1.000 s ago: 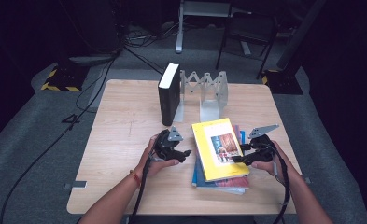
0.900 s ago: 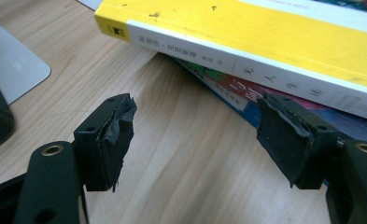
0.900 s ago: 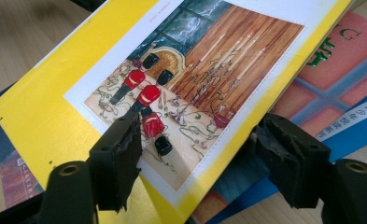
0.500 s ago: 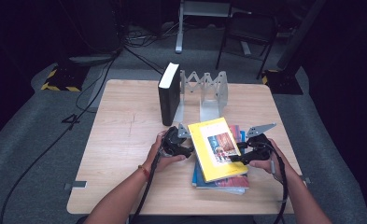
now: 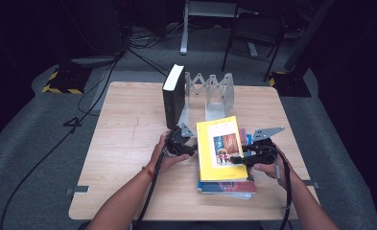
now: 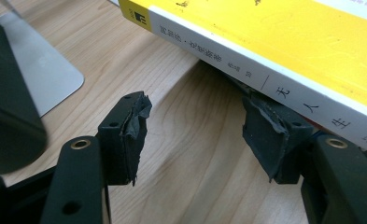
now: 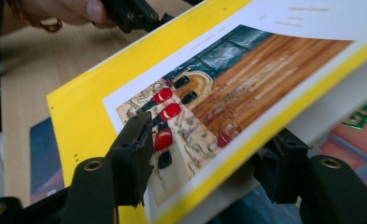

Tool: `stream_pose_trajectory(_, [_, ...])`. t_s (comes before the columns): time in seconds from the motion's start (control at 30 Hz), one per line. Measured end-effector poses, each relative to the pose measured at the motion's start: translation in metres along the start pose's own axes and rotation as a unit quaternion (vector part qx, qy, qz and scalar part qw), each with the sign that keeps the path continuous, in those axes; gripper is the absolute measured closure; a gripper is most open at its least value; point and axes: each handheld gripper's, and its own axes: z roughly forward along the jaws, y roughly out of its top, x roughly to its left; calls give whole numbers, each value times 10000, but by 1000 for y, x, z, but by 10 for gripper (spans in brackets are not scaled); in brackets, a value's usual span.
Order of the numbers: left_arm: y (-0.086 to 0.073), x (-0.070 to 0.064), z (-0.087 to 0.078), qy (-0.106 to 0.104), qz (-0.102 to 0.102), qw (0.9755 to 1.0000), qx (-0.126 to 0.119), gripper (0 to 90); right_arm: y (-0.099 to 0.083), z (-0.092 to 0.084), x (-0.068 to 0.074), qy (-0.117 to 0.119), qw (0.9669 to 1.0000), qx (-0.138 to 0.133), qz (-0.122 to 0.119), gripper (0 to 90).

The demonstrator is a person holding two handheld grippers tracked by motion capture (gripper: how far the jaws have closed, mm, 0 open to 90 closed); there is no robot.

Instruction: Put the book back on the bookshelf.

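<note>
Yellow book [image 5: 221,147] hides right gripper [image 7: 204,163] lower pad; both grippers' jaws closing, unpinched

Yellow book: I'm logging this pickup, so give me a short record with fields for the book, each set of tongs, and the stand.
yellow book: top of a stack, near edge lifted
left tongs: closing, one jaw under the spine, pads not pressing yet
right tongs: closing, one jaw over the cover, one beneath
black book: upright in the metal stand
</note>
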Motion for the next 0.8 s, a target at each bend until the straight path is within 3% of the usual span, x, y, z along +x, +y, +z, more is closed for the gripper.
stream_pose_trajectory(0.1, [0, 3, 2, -59, -35, 10000, -10, 380, 2, 4, 4, -75, 9999, 22, -84, 478])
stream_pose_trajectory(0.2, [0, 3, 4, -95, -82, 9999, -56, 369, 0, 1, 2, 44, 10000, -88, -17, 637])
stream_pose_trajectory(0.37, [4, 6, 6, -17, -120, 9998, -132, 367, 0, -3, 2, 77, 9995, -271, -114, 719])
stream_pose_trajectory(0.63, [11, 14, 5, -155, -246, 9990, -326, 397, -3, -9, 7, 27, 9979, -537, -367, 741])
stream_pose_trajectory(0.73, [15, 17, 3, -330, -309, 9977, -500, 495, -2, -11, 10, -13, 9967, -641, -504, 744])
stream_pose_trajectory(0.77, [16, 19, 2, -400, -318, 9972, -552, 572, -1, -13, 12, -94, 9955, -726, -602, 745])
stream_pose_trajectory(0.8, [18, 20, 0, -543, -357, 9959, -630, 572, -1, -13, 12, -94, 9955, -726, -602, 745])
